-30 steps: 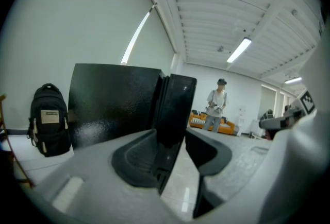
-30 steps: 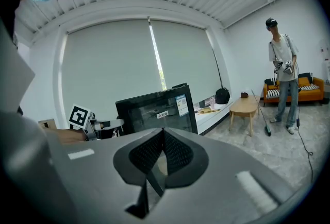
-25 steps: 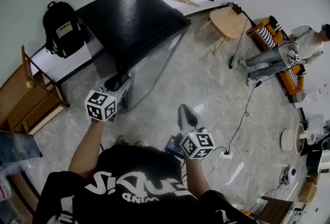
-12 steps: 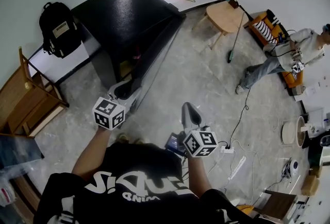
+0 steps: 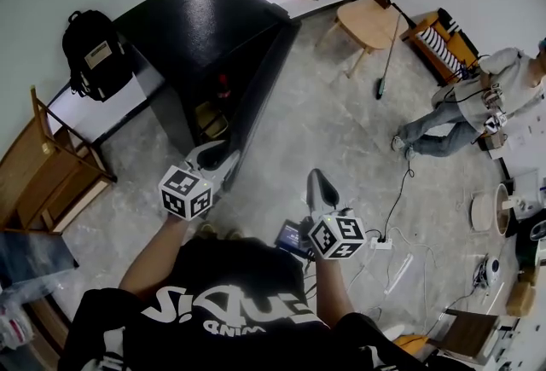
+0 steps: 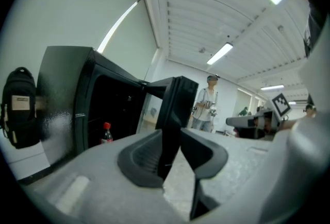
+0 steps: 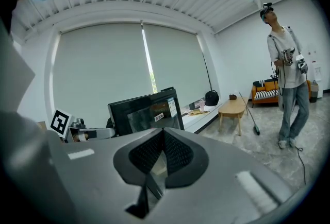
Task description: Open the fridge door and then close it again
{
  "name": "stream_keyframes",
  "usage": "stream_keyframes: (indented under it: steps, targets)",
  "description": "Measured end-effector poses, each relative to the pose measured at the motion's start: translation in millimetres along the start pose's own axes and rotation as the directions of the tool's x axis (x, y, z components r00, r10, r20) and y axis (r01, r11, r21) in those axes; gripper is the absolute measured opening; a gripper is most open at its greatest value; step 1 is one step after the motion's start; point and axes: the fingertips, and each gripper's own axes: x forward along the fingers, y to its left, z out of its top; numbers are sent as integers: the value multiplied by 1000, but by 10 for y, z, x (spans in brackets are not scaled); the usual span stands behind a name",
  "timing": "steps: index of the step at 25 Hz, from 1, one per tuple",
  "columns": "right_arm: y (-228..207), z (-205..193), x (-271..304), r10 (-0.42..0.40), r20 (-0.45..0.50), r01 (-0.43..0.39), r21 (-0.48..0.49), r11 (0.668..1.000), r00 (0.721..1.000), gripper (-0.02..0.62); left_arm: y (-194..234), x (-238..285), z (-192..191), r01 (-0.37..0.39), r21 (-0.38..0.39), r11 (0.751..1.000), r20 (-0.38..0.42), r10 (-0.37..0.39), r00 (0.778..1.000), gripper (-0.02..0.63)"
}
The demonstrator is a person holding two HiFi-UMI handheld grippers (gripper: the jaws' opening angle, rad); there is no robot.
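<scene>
Two grippers near the black fridge [image 5: 205, 20]. Grips the edge of the part-open fridge door [image 5: 266, 75] with the left gripper [image 5: 218, 158], fingers [image 6: 144, 156], just closing, clamped on it. Holds the right gripper [image 5: 321, 183] apart, fingers together on nothing.

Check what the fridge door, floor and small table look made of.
The fridge door looks like black painted metal, semi-gloss: it catches light. The floor looks like polished stone or tile: pale, marbled, with sheen. The small table looks like light wood, matte: even tan top and legs.
</scene>
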Motion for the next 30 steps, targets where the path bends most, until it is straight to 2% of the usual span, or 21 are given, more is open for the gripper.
stream_keyframes:
  steps: [30]
  targets:
    - [-215,28,-95,-66,11,66,7,998,998,-3,-385,258,-101,135,20,991,-56,-133,989,41]
